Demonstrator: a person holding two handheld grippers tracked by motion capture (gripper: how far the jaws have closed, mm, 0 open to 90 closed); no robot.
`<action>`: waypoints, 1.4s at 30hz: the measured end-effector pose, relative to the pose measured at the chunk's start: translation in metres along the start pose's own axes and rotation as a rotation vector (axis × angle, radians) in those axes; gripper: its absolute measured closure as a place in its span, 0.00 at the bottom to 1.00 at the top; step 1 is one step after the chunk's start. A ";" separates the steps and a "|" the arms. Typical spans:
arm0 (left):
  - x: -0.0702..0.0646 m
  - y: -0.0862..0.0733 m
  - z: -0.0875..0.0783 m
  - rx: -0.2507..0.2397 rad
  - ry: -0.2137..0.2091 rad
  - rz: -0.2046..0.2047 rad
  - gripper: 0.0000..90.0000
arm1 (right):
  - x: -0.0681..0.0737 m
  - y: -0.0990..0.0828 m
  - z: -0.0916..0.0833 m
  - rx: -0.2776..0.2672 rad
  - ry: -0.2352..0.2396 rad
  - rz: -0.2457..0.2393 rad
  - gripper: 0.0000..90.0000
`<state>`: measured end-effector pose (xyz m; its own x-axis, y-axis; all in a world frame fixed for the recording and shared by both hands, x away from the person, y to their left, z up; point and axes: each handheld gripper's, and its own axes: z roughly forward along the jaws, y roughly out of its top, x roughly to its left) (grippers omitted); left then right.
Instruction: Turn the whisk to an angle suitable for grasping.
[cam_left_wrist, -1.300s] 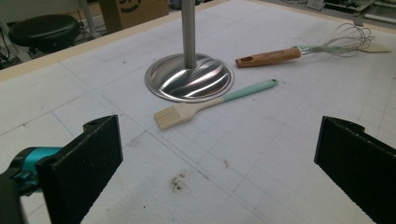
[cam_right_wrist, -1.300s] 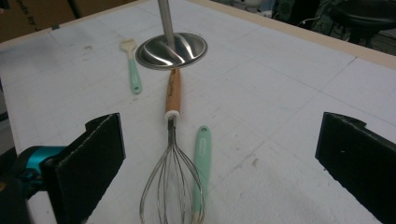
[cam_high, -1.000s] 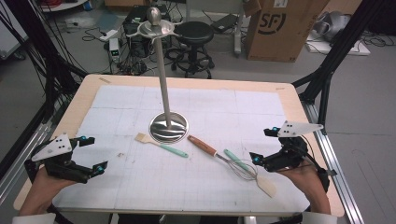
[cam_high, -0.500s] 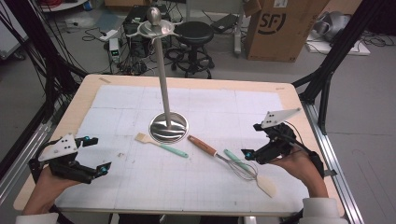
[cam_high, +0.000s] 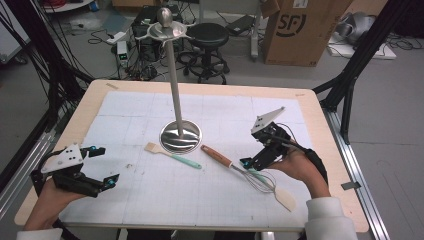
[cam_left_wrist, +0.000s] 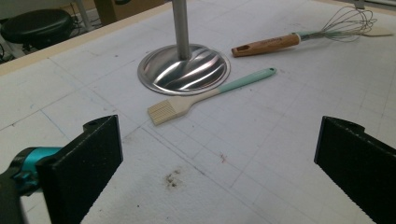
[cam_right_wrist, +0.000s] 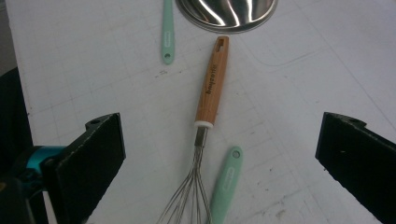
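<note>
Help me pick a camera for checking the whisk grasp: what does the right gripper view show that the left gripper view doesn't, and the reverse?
Right gripper view alone: the lettering along the whisk handle, and a mint spatula handle lying beside its wires, with the right gripper open above them. Left gripper view alone: the pastry brush bristles, the stand's pole, a black stool, and the open left gripper. Both: the whisk, the stand's steel base, the brush's mint handle, and the gridded mat.

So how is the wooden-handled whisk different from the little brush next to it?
The whisk has a brown wooden handle and a wire-loop head; the pastry brush has a mint-green handle and pale flat bristles. The whisk lies under the open right gripper; the brush lies apart from both grippers. Both lie flat beside the stand's round base.
</note>
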<state>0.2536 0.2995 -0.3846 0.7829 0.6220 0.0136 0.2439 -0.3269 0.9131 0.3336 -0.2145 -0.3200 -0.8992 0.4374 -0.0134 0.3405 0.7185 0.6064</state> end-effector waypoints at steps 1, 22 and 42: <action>0.000 0.000 0.000 0.002 0.001 0.001 0.02 | 0.000 0.002 0.004 0.012 0.001 -0.008 0.01; -0.001 0.000 0.000 0.005 -0.010 0.008 0.02 | -0.001 0.022 0.057 0.153 0.021 -0.042 0.01; 0.001 -0.002 0.002 0.014 -0.018 0.009 0.02 | -0.004 0.024 0.075 0.190 0.034 -0.036 0.01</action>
<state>0.2546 0.2992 -0.3868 0.7954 0.6060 0.0147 0.2445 -0.3429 0.9070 0.3663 -0.1583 -0.3652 -0.9195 0.3930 -0.0033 0.3506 0.8242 0.4448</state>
